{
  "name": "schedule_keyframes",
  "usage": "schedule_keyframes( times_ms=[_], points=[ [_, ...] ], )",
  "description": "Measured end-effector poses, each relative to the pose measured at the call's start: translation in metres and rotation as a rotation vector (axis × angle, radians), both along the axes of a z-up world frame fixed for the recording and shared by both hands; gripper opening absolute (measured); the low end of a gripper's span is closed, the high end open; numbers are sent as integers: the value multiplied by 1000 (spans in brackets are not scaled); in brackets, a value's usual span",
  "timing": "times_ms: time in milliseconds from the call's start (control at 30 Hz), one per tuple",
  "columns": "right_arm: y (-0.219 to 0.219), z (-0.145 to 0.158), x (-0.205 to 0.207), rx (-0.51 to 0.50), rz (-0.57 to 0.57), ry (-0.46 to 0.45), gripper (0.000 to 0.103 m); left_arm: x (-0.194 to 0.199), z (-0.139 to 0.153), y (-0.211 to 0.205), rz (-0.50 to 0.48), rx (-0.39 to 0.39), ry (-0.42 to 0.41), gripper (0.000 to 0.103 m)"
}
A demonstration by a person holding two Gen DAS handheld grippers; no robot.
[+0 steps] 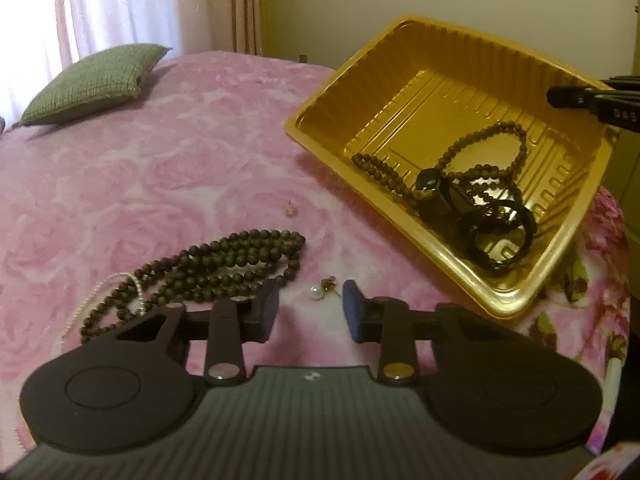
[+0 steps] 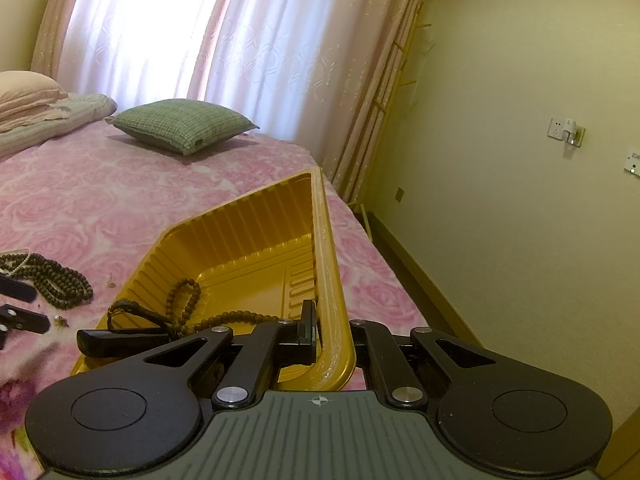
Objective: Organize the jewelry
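Note:
A gold plastic tray (image 1: 360, 92) sits tilted on the pink bed and holds a brown bead strand (image 1: 484, 140) and black bracelets (image 1: 496, 232). My right gripper (image 2: 332, 340) is shut on the tray's right rim (image 2: 332, 280), one finger inside the wall, one outside; it shows at the right edge of the left wrist view (image 1: 592, 100). My left gripper (image 1: 310, 312) is open just above the bed. A pearl earring (image 1: 320, 290) lies between its fingertips. A dark bead necklace (image 1: 224, 268) and a thin pearl strand (image 1: 100, 296) lie to its left. A small stud (image 1: 289, 210) lies farther out.
A green cushion (image 1: 92, 84) lies at the far side of the bed, with pillows (image 2: 36, 100) in the right wrist view. Curtains (image 2: 200, 40) hang behind. The bed edge (image 2: 380, 260) drops to the floor beside the wall on the right.

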State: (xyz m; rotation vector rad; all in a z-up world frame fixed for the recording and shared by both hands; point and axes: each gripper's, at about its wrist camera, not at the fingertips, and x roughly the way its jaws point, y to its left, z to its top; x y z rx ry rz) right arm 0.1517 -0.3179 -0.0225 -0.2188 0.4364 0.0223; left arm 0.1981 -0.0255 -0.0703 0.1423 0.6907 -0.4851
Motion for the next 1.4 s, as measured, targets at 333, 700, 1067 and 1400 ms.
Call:
schedule_keyframes(
  times_ms=[333, 700, 1067, 1400],
  points=[
    [-3, -2, 3, -4, -7, 4, 4, 14, -8, -4, -28, -7, 29, 14],
    [-4, -4, 5, -6, -7, 5, 4, 5, 8, -6, -28, 14, -13, 7],
    [-2, -2, 3, -3, -3, 2, 4, -4, 54, -28, -82, -98, -69, 7],
    [-2, -2, 2, -5, -2, 1, 4, -4, 69, -82, -183, -162, -69, 7]
  ],
)
